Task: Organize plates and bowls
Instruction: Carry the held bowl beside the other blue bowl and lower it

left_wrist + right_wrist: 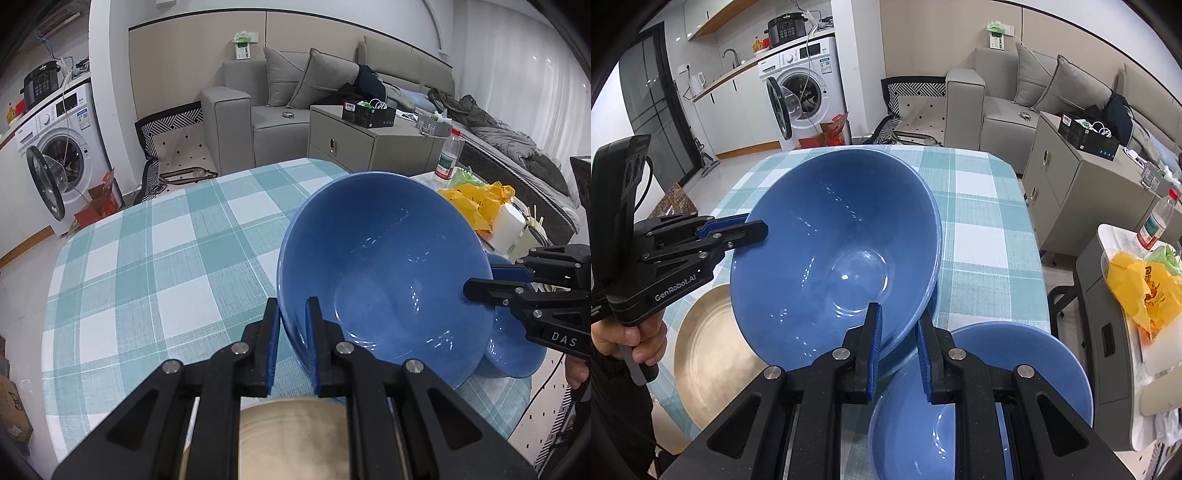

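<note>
A large blue bowl (380,266) is held tilted above the checked tablecloth, gripped on opposite rims by both grippers. My left gripper (293,325) is shut on its near rim in the left wrist view; it shows at the left in the right wrist view (753,227). My right gripper (897,332) is shut on the bowl's (834,254) rim; it shows at the right in the left wrist view (476,286). A smaller blue bowl (997,387) sits on the table under the right gripper and also shows in the left wrist view (513,350). A gold plate (709,354) lies at the left.
The table with the teal checked cloth (166,258) stretches ahead. A side stand holds a yellow bag (1141,284) and a plastic bottle (1156,221). A grey cabinet (369,140), a sofa and a washing machine (55,147) stand beyond the table.
</note>
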`<action>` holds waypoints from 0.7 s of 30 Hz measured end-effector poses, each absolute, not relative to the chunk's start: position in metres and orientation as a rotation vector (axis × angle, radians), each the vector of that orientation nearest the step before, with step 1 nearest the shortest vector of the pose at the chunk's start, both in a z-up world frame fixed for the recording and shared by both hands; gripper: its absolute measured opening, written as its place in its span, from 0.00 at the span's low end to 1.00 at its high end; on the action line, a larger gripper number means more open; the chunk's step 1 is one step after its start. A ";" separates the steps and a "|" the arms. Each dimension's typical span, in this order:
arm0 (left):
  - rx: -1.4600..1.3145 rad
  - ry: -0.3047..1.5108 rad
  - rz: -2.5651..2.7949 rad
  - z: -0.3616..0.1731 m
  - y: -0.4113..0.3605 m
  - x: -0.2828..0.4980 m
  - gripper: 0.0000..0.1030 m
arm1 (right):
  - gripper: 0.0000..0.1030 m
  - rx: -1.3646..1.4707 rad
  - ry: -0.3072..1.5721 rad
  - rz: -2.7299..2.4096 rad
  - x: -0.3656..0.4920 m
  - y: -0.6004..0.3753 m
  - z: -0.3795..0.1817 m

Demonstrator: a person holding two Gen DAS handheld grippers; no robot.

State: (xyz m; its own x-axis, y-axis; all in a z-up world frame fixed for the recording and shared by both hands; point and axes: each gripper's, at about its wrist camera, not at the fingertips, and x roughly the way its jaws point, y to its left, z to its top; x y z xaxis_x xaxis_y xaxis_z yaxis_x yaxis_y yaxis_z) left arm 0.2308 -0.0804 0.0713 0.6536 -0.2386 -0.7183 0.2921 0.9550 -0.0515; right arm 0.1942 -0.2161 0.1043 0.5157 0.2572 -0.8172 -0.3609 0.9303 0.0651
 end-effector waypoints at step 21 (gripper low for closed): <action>0.120 0.824 -0.284 0.058 -0.085 0.235 0.11 | 0.19 -0.160 1.010 0.365 0.195 -0.208 0.086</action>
